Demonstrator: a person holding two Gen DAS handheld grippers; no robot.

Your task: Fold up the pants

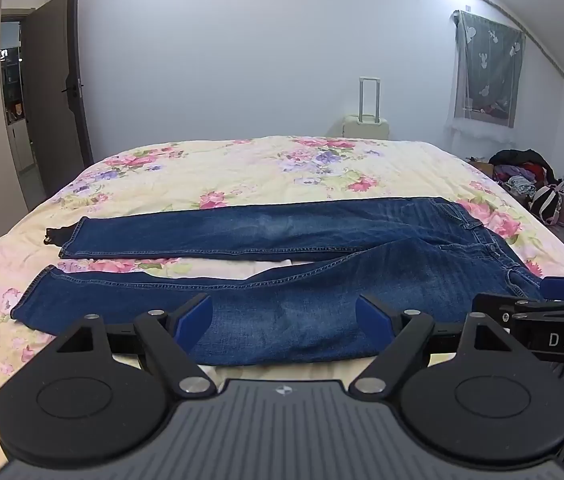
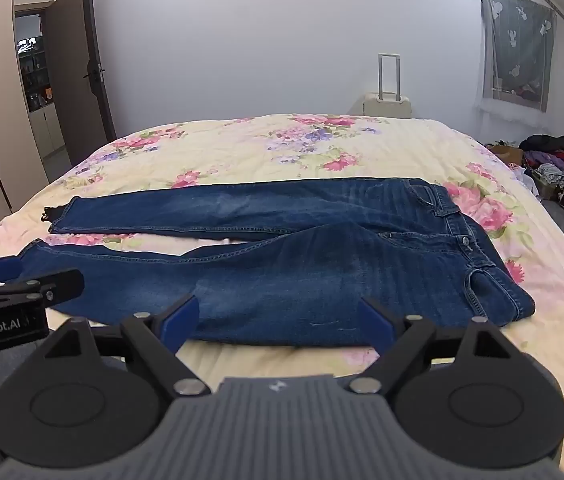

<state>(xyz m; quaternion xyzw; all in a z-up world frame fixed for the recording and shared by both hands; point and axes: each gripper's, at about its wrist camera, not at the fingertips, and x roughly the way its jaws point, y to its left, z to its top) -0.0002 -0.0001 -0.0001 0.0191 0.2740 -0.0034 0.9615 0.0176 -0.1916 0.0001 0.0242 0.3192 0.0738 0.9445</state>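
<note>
Left gripper (image 1: 284, 314): hand-held, black frame with blue finger pads, jaws spread wide with nothing between them; poised above the near trouser leg at the front edge of the bed. Right gripper (image 2: 278, 316): same build, jaws likewise spread and empty; hovers over the near edge of the thigh area, just beside the left unit, whose side shows at the left of the right wrist view.

Bed (image 1: 242, 168): large, covered by a cream quilt with pink and purple floral print; fills the middle of both views.

Pants (image 1: 282, 248): dark blue denim jeans, laid flat and unfolded across the bed, waistband to the right, hems to the left. Legs part in a narrow V, a strip of quilt visible between them. Far leg straight; near leg slightly angled toward the front edge.

Door (image 1: 56, 88): dark, standing open at the far left.

Curtain (image 1: 486, 68): grey, patterned, hung on the right wall.

Clothes pile (image 1: 530, 178): mixed garments and bags on the floor to the right of the bed.

Suitcase (image 1: 366, 122): pale, handle raised, upright against the far wall behind the bed.
</note>
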